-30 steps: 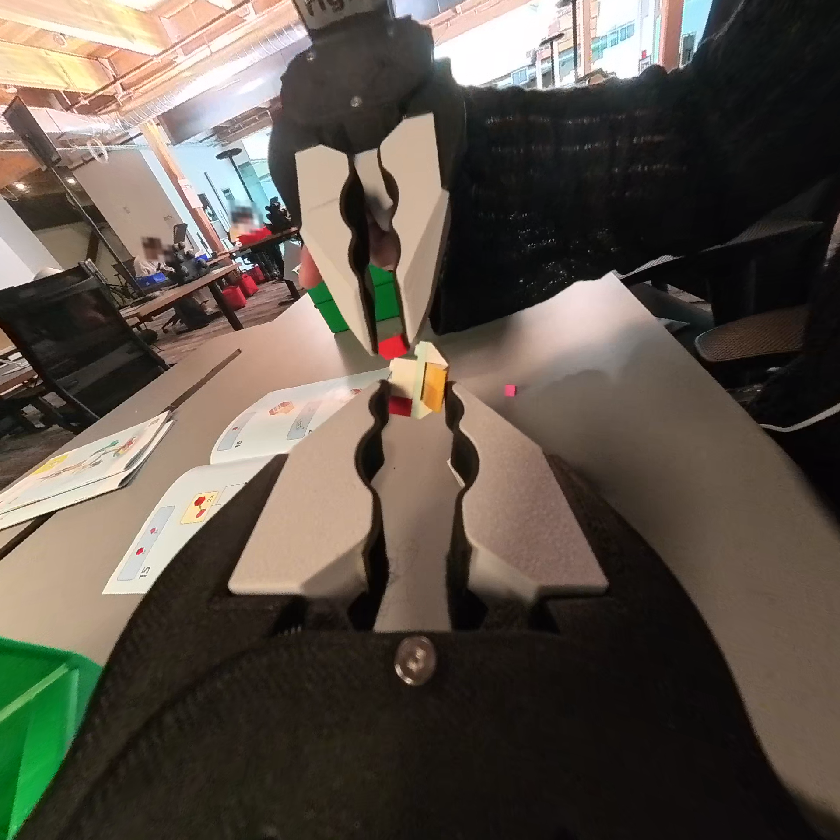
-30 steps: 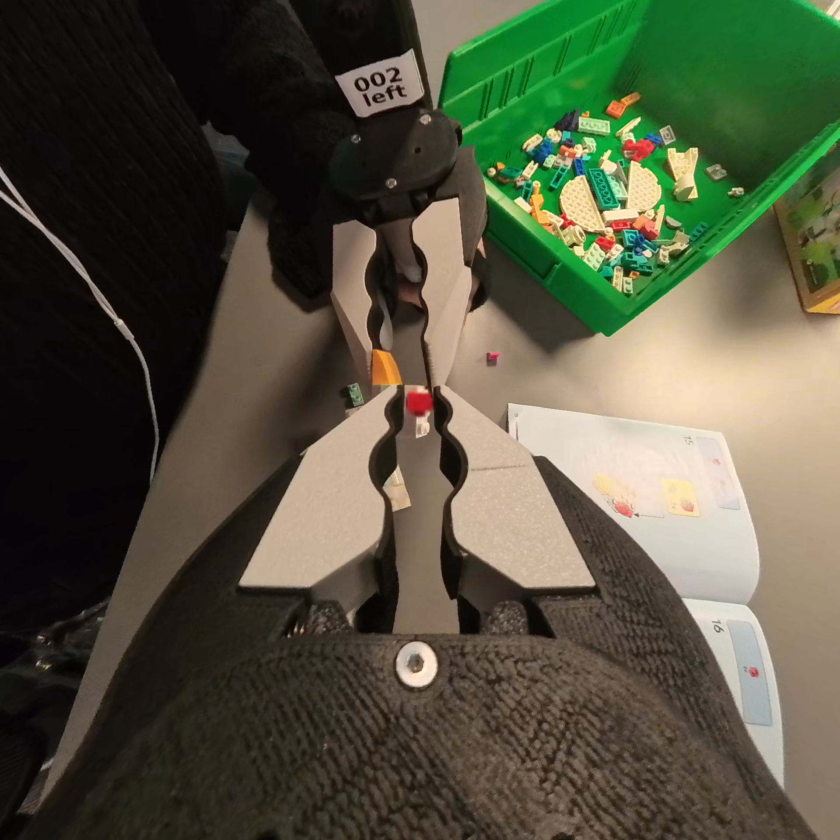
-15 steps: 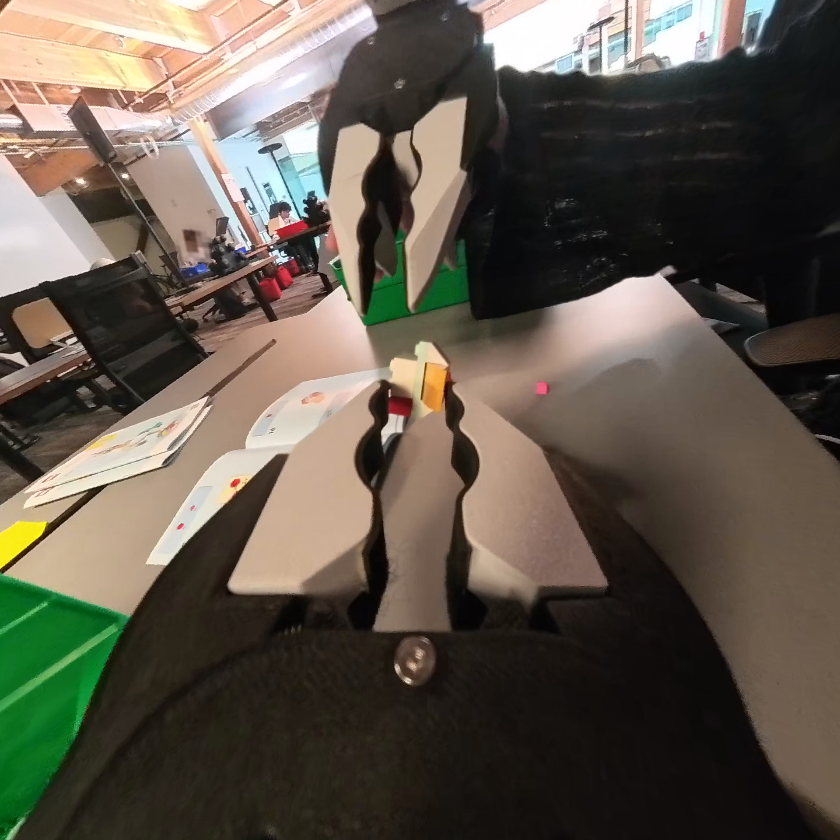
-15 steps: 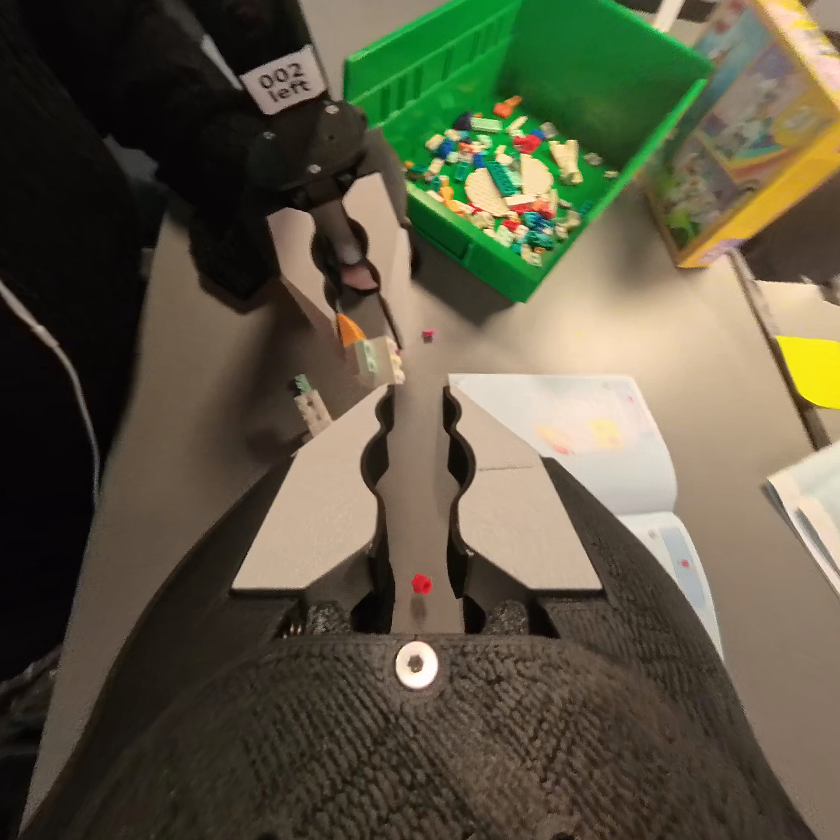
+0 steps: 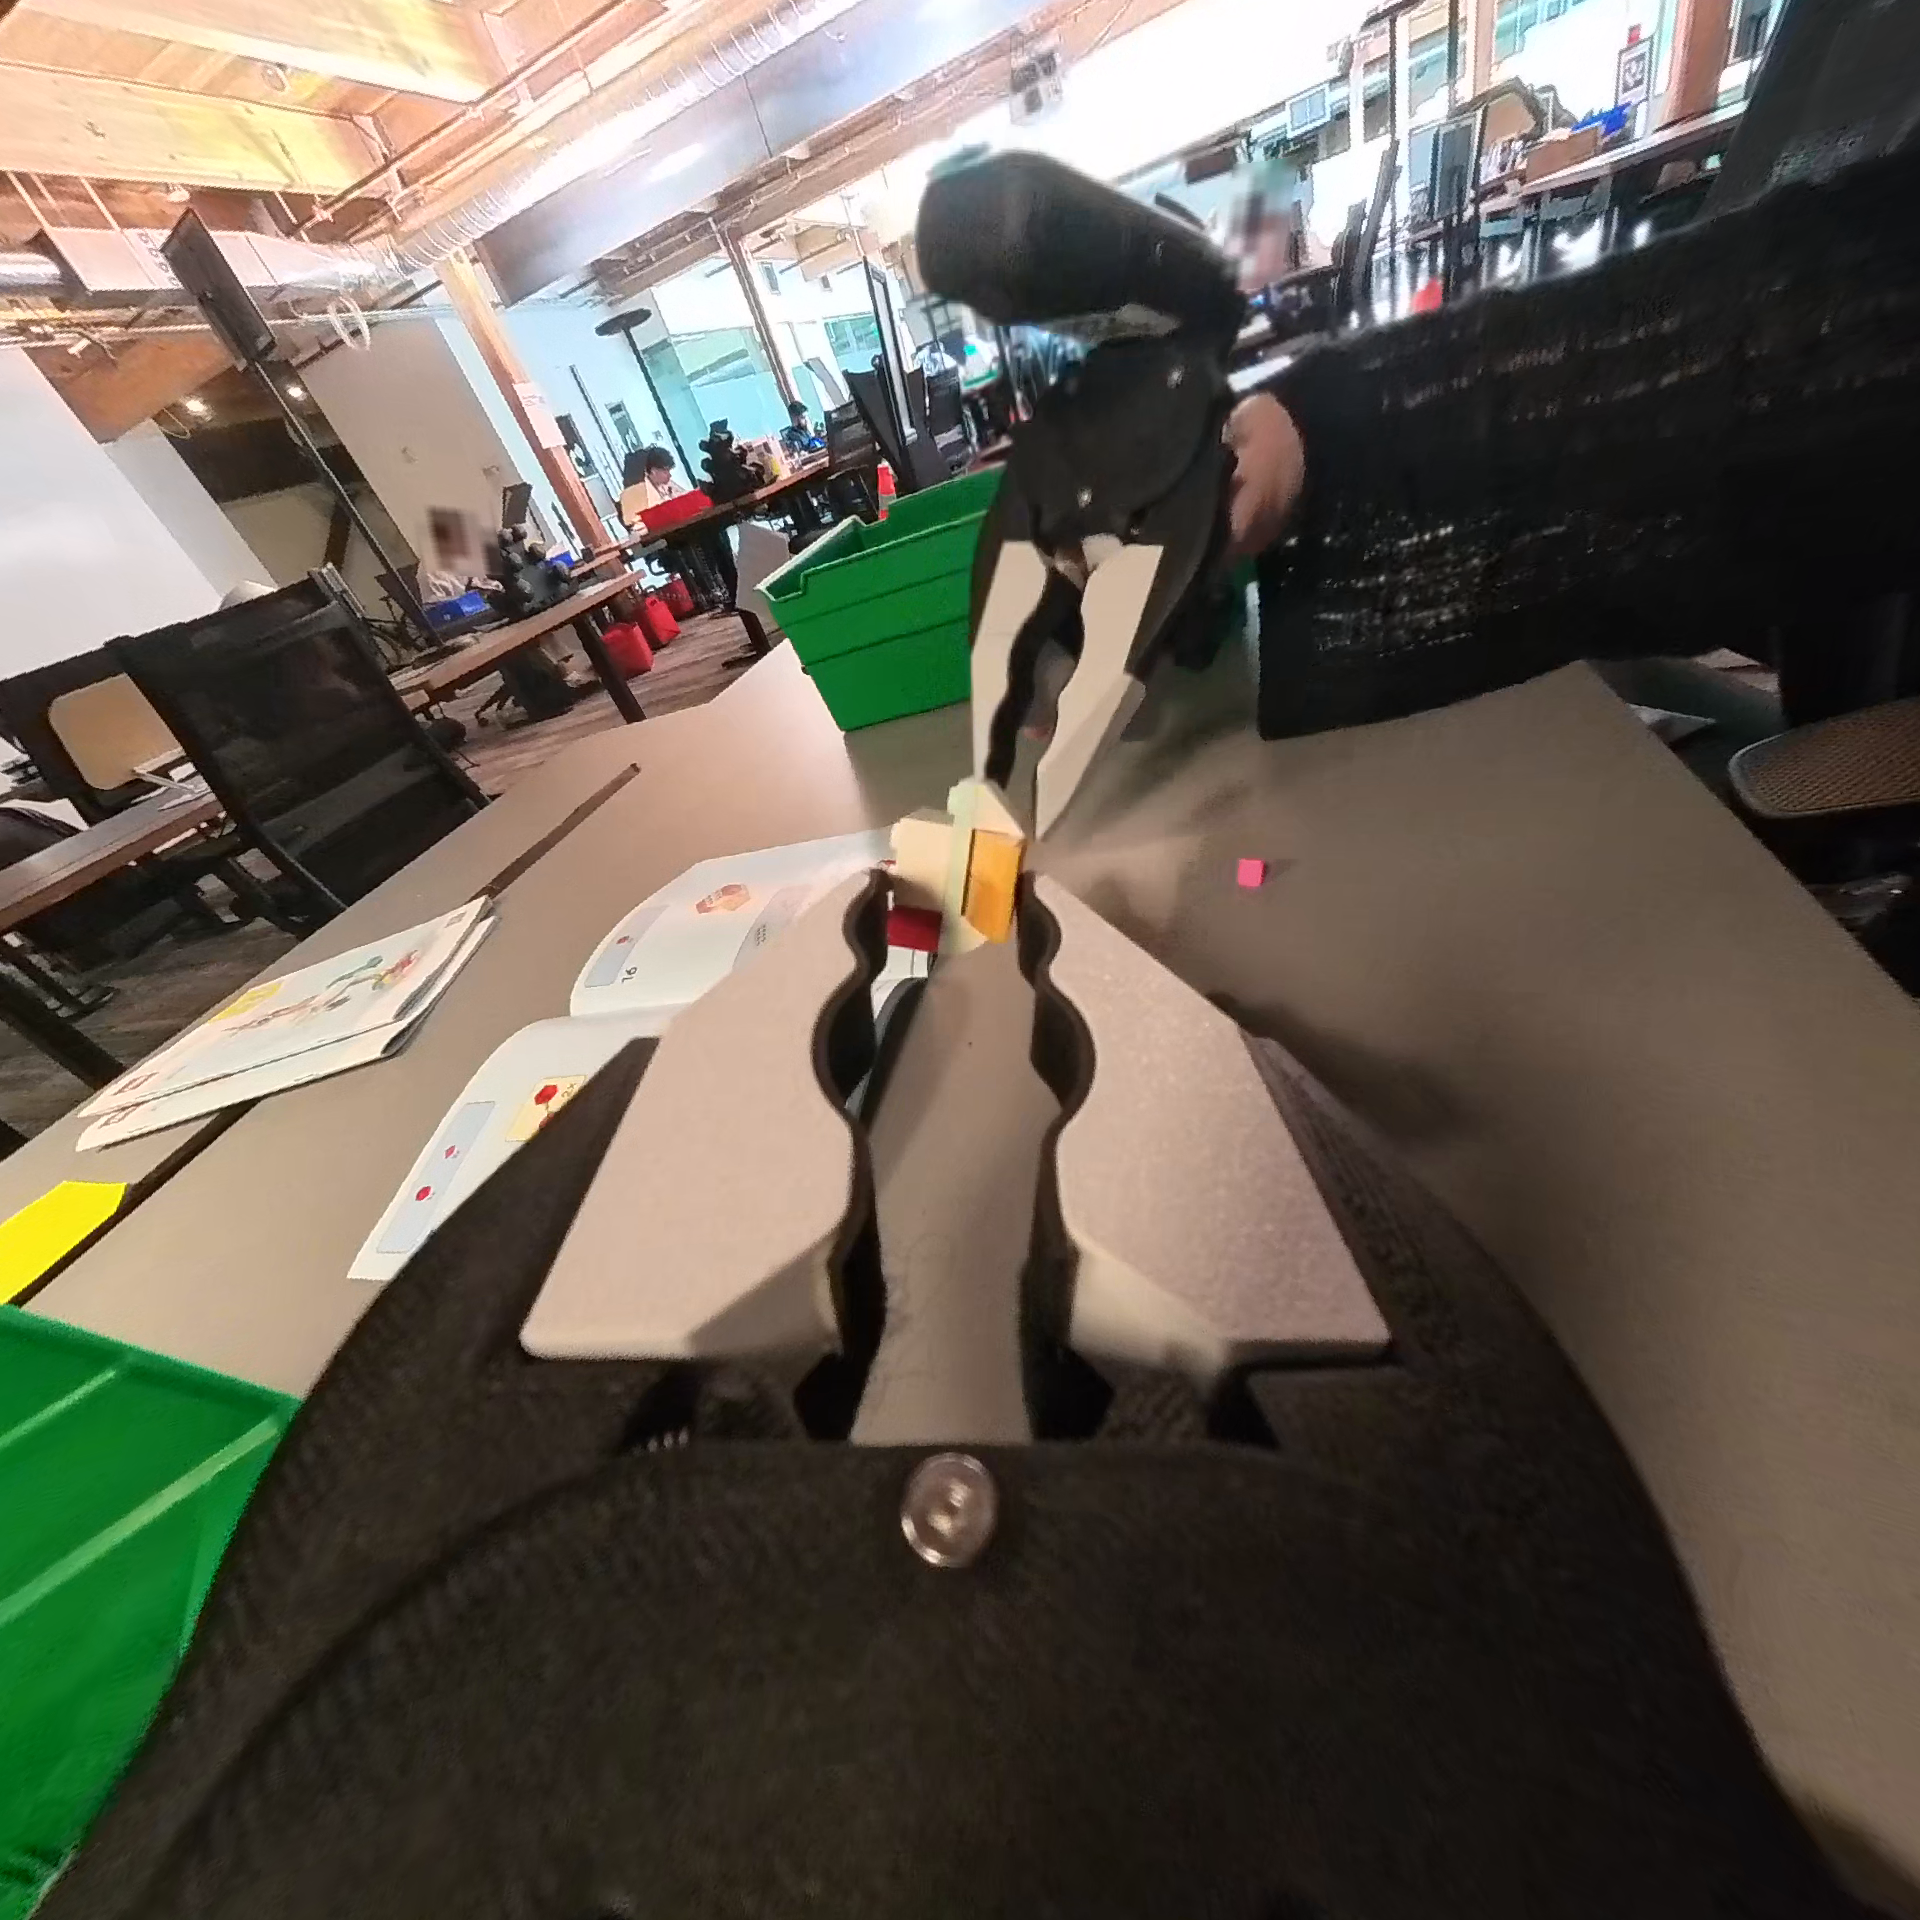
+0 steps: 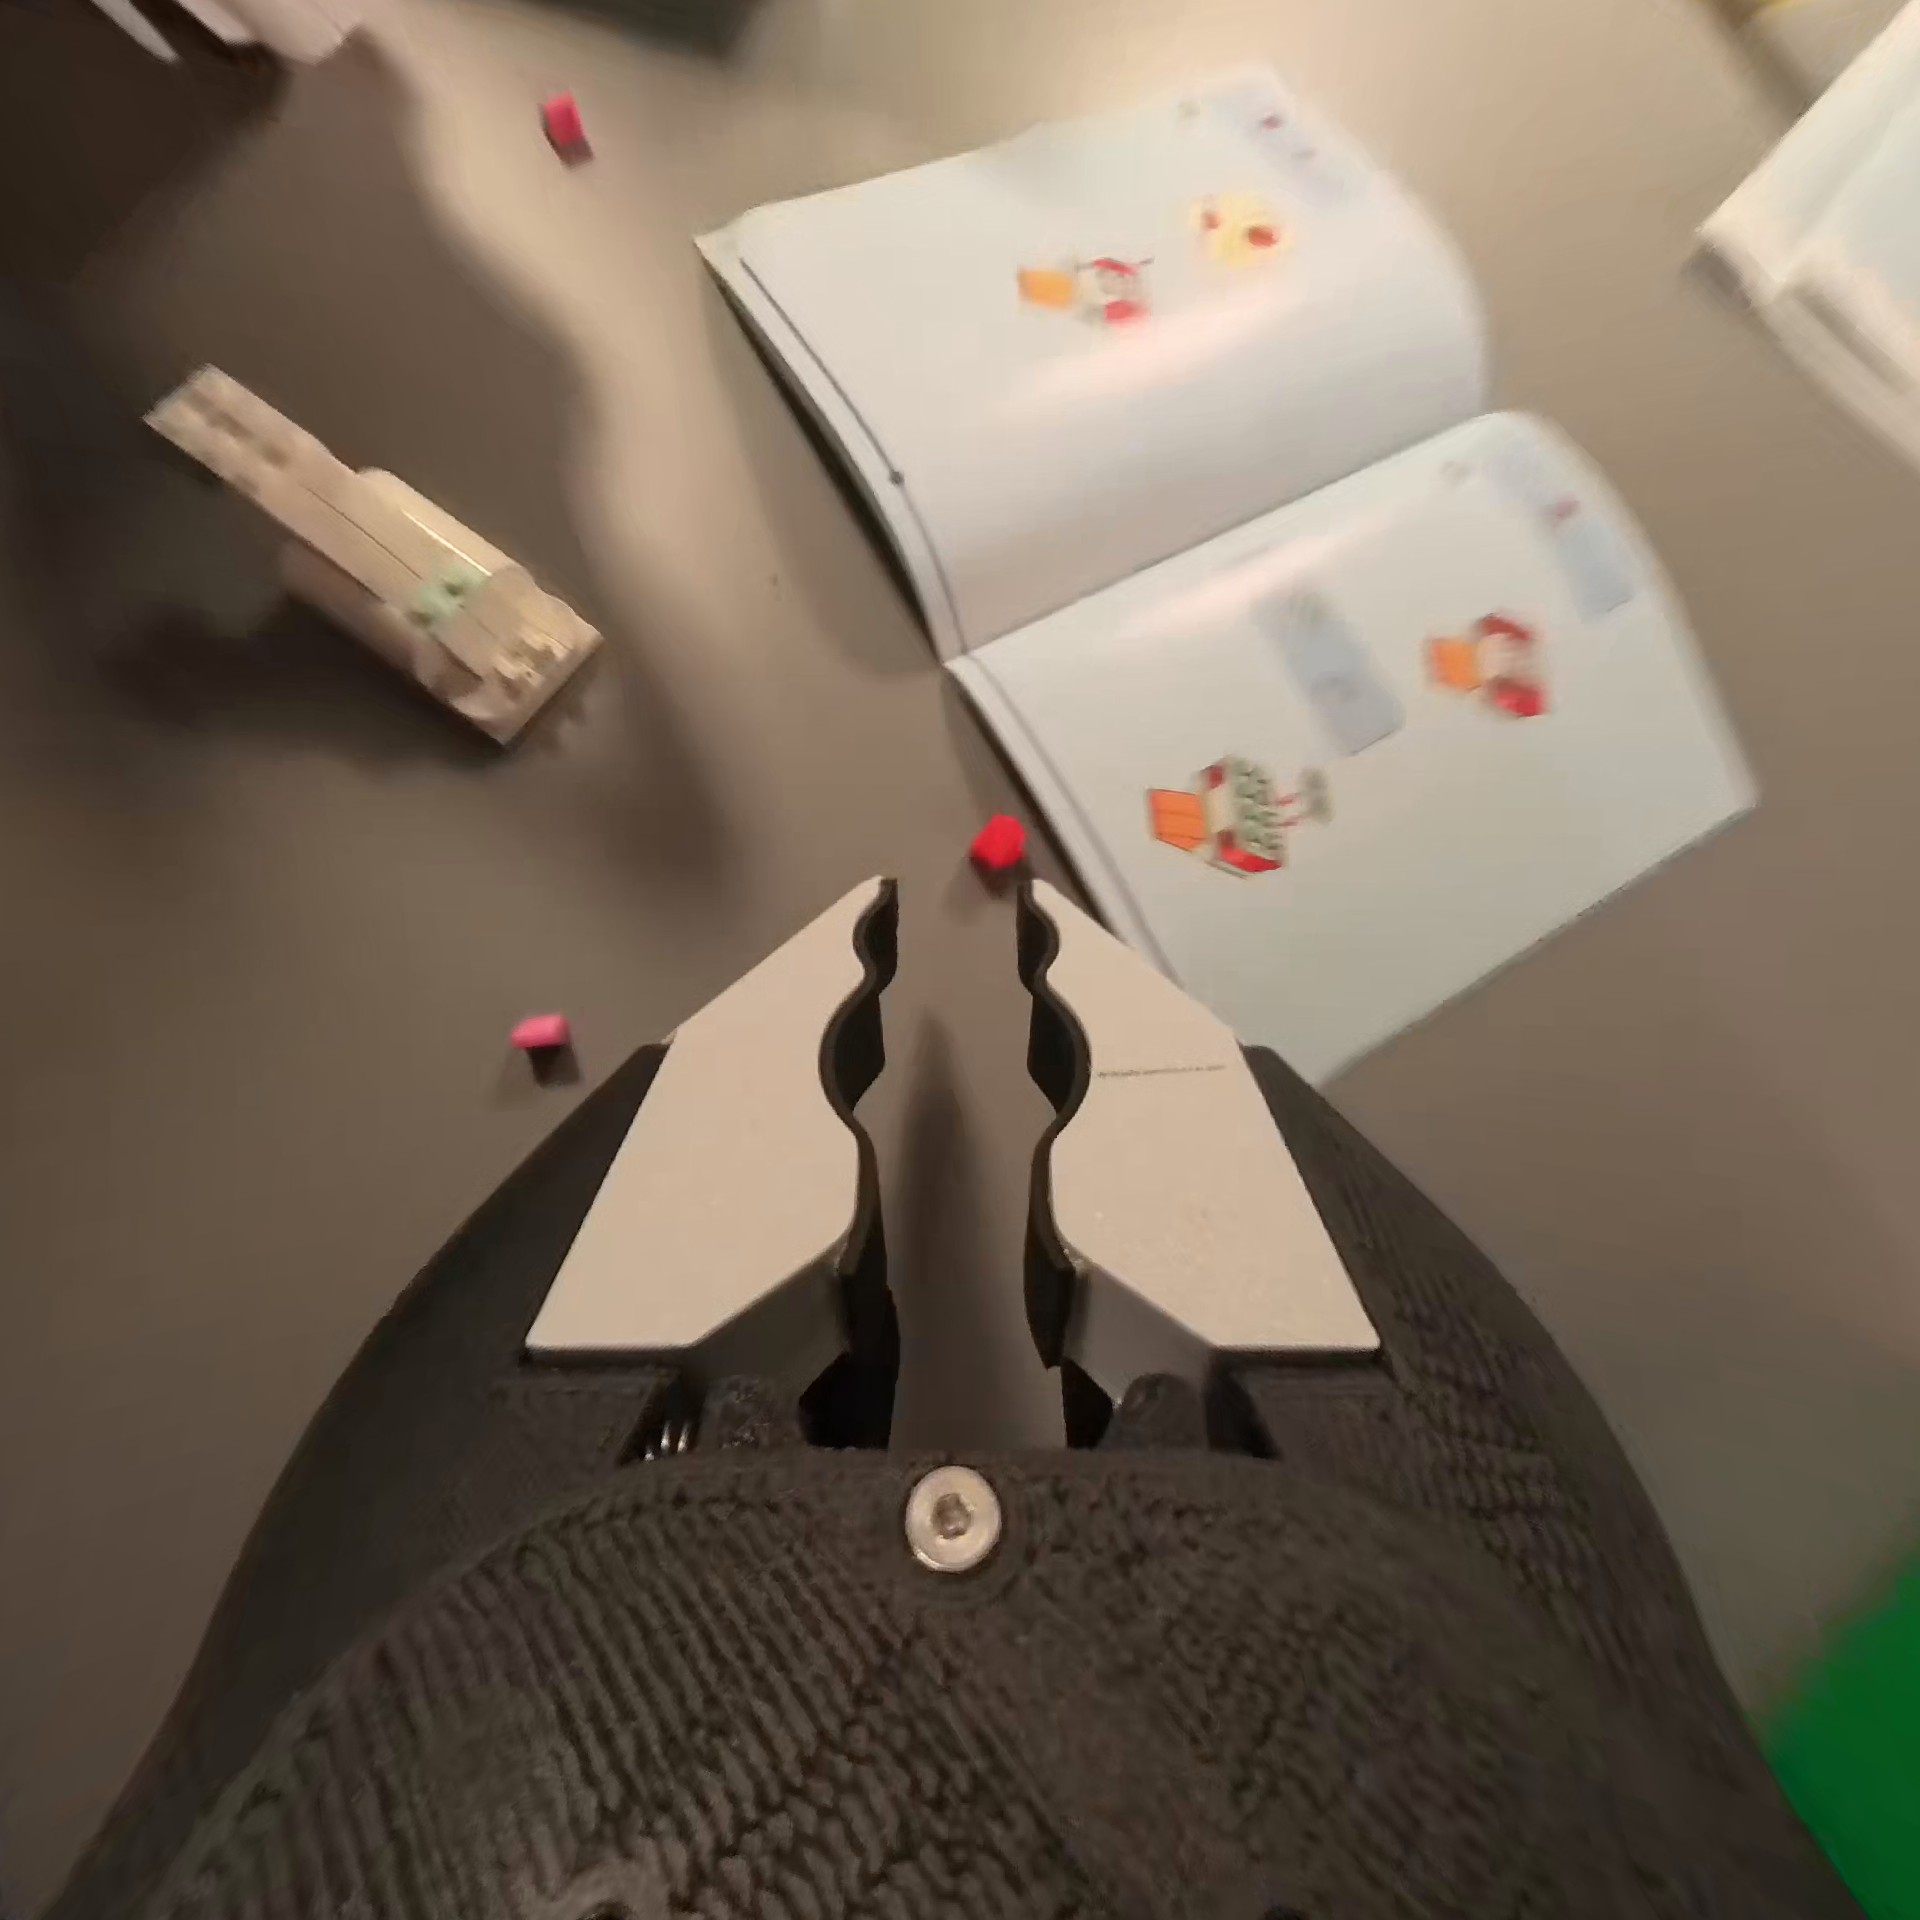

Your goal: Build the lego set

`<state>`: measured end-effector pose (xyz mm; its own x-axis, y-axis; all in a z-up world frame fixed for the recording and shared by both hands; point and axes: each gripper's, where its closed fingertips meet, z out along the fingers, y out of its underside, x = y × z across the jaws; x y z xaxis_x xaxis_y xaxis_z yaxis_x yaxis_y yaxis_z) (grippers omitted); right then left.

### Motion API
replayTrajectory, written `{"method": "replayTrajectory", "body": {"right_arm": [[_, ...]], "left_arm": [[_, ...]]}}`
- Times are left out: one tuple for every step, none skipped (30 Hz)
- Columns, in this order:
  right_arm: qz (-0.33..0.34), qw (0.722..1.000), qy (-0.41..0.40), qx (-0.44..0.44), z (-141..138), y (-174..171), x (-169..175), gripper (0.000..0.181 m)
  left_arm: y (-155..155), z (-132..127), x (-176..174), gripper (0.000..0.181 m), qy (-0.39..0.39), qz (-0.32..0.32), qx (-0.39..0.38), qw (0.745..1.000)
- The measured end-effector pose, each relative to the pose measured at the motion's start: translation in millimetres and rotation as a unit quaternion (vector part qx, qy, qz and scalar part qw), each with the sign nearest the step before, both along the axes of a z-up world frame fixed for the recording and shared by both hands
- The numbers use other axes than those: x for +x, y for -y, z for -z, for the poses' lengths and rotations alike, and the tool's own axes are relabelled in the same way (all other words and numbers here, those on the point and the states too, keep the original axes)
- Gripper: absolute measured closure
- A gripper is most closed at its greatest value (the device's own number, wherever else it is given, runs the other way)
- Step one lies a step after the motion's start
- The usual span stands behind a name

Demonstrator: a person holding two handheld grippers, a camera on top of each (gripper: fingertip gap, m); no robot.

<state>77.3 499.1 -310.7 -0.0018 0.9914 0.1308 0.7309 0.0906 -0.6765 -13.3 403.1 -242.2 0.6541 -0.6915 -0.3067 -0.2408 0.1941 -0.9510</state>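
My left gripper (image 5: 954,894) is shut on a small white, orange and red lego assembly (image 5: 985,883), held above the grey table (image 5: 1455,987). My right gripper (image 6: 956,894) is open and empty, low over the table. A small red piece (image 6: 997,840) lies on the table just ahead of its fingertips. In the left wrist view the right gripper (image 5: 1013,805) points down at the table just behind the held assembly. A white and pale green assembly (image 6: 384,561) lies on its side to the left.
The open instruction booklet (image 6: 1247,520) lies right of the red piece. Loose pink pieces (image 6: 538,1032) (image 6: 566,112) (image 5: 1250,873) are on the table. Stacked green bins (image 5: 883,623) stand at the back, another green bin (image 5: 104,1507) near left, a second booklet (image 5: 301,1008) at left. The gap from one gripper's tips to the other's is roughly 15 cm.
The right gripper let go of the red piece, which now lies on the table. It left the held assembly and came down low over that piece. The left gripper keeps its hold.
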Motion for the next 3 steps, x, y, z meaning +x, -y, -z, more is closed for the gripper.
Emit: {"method": "replayTrajectory", "body": {"right_arm": [[0.000,1.000,-0.002,-0.010,2.1,0.9,-1.7,0.161],[0.007,1.000,-0.005,-0.016,3.4,-0.2,-3.9,0.163],[0.016,1.000,-0.007,-0.025,4.3,-1.7,-6.1,0.164]], "left_arm": [[0.0,0.1,-0.1,0.158,0.000,0.000,0.000,1.000],[0.0,0.2,-0.1,0.158,-0.001,0.000,-0.001,1.000],[0.0,0.3,0.0,0.158,-0.001,0.001,-0.001,1.000]]}}
